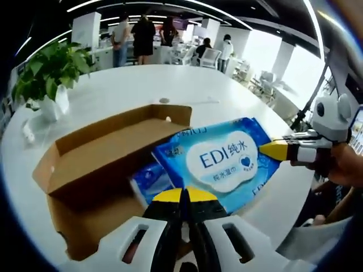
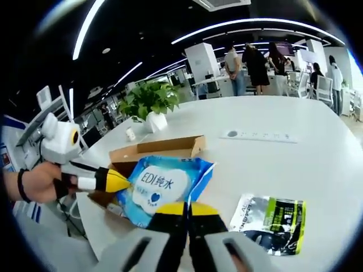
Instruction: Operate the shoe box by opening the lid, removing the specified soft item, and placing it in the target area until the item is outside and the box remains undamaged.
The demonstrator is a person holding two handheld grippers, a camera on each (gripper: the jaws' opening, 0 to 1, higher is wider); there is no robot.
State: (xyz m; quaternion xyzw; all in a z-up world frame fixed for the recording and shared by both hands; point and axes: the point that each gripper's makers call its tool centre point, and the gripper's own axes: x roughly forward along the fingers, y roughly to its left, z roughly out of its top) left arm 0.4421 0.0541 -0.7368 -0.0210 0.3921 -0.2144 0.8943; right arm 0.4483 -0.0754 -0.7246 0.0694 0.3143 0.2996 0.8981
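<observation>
The left gripper (image 1: 182, 195) is closed on the near edge of the blue wet-wipe pack (image 1: 218, 161), its yellow-tipped jaws pressed together over the wrapper. The right gripper (image 2: 184, 209) pinches another edge of the same pack (image 2: 161, 187), so the soft item hangs between the two, lifted just ahead of both sets of jaws. Directly beyond and below the left gripper's jaws sits the open shoe box (image 1: 96, 164), its lid folded back, and a second blue pack (image 1: 150, 181) lies inside, partly under the lifted one. To do this step well, I would keep both pinches firm but shallow, raise the pack until it clears the cardboard wall, and move both hands together so the wrapper neither twists nor drags the box along. Ahead of the right gripper and off to its right, a green-and-silver packet (image 2: 272, 221) lies on the white table (image 2: 295, 164); bare surface near it looks a fair landing spot. Farther off stands a potted plant (image 2: 150, 102).
</observation>
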